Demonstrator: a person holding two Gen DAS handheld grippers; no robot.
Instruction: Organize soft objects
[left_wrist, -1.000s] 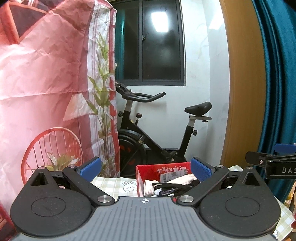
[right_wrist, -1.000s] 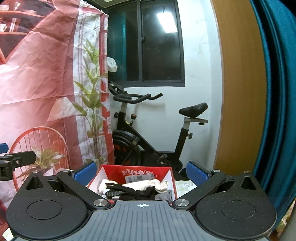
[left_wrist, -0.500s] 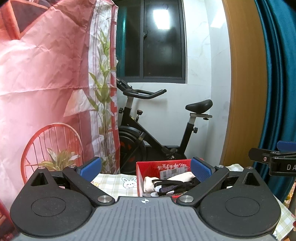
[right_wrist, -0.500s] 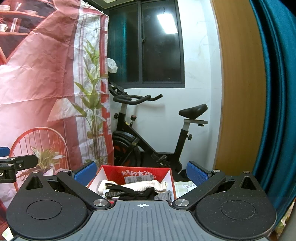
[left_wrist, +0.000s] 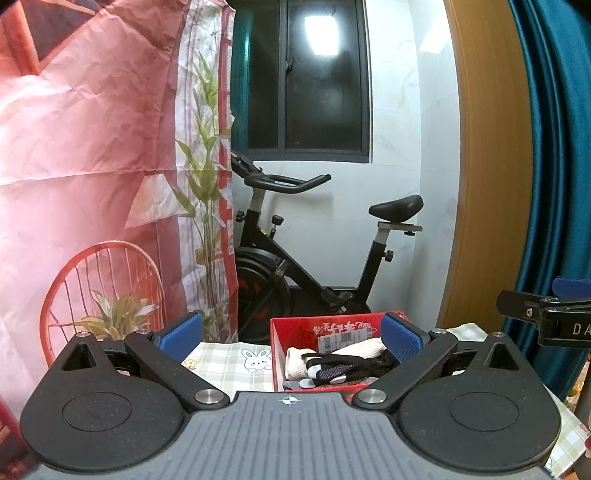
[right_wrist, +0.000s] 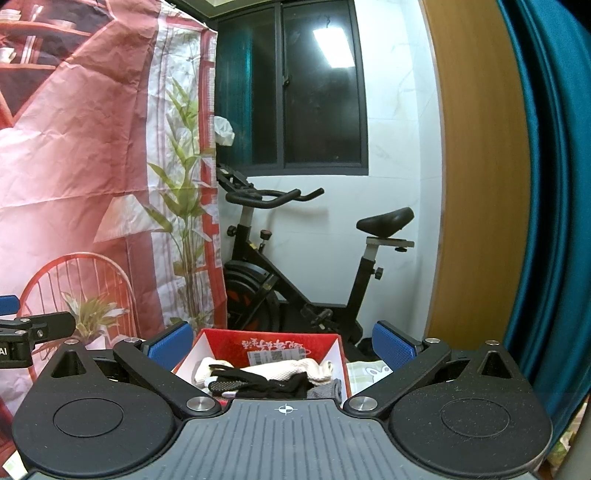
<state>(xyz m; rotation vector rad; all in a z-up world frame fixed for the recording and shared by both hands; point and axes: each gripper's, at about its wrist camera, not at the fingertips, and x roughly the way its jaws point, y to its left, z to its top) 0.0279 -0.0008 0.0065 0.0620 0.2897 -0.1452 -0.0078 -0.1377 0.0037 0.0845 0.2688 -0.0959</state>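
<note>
Both the left hand-held gripper and the right hand-held gripper hover spread wide and empty before the red box, where gloves already lie gathered, seemingly tidied away.

Ahead of me an exercise bike stands against the white wall, below a dark window. A pink printed backdrop hangs to my left. A wooden panel and a teal curtain stand to my right. A checked tablecloth lies below.
</note>
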